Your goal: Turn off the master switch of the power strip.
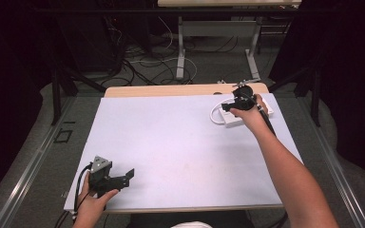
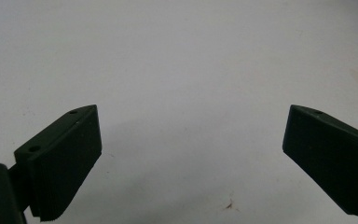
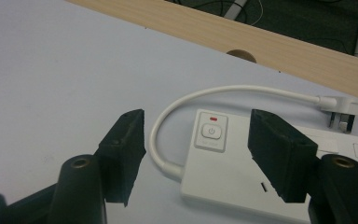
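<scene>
The right gripper (image 3: 196,144) is seen with its ribbed black fingers (image 3: 123,149) apart, nothing clamped between them, hovering just over the power strip (image 3: 233,179) at the far right of the counter (image 1: 171,142). That strip looks like hard, smooth white plastic, boxy with rounded corners, so probably light, stiff and a bit slippery; it's best taken across the narrow body, clear of the power button (image 3: 211,132) with its red light. The thick white cord (image 3: 168,121) is bent in a springy loop to a plug (image 3: 342,112), so some tugging can be expected. The left gripper (image 2: 191,154) is held near the front left edge, fingers spread wide over bare matte white surface.
</scene>
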Demonstrator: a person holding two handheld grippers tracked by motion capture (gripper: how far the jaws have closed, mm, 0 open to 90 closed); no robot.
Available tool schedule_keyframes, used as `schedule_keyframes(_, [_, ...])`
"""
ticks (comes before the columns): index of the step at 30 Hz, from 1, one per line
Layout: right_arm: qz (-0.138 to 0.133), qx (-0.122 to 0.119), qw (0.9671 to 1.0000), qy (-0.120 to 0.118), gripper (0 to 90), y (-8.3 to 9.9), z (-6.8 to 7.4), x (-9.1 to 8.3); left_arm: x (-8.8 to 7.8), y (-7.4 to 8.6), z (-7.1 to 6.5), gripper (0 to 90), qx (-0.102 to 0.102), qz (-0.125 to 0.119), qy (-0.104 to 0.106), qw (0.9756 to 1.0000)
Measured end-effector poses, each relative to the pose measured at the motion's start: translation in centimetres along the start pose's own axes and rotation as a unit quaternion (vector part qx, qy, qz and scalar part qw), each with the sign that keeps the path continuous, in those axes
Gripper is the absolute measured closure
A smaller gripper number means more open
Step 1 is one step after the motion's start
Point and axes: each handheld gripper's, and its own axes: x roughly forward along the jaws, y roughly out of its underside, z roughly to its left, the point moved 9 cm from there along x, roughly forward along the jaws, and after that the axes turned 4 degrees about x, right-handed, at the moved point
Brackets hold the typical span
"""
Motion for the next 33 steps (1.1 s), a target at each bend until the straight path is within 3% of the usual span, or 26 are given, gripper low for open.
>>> schedule_keyframes(4, [0.005,0.004,0.9999,0.008,38.2,0.1,-0.2,0.5,0.0,0.0,0.1,4.5,0.002,0.002,-0.001,1.0])
schedule_keyframes(10, [0.003,0.003,0.9999,0.016,53.3,-0.1,-0.3,1.0,0.0,0.1,0.1,4.5,0.001,0.002,-0.001,1.0])
schedule_keyframes(20, [-0.003,-0.001,1.0,0.003,69.5,-0.2,0.3,2.0,-0.2,0.0,0.2,4.5,0.0,-0.001,-0.002,1.0])
schedule_keyframes(25, [-0.005,0.022,0.9997,-0.004,76.1,-0.1,0.6,2.7,-0.3,0.0,0.3,4.5,-0.001,-0.002,-0.002,1.0])
schedule_keyframes(33, [0.014,0.022,0.9993,0.026,90.0,0.4,-0.1,3.7,-0.5,0.0,0.4,4.6,-0.006,-0.006,-0.005,0.9999])
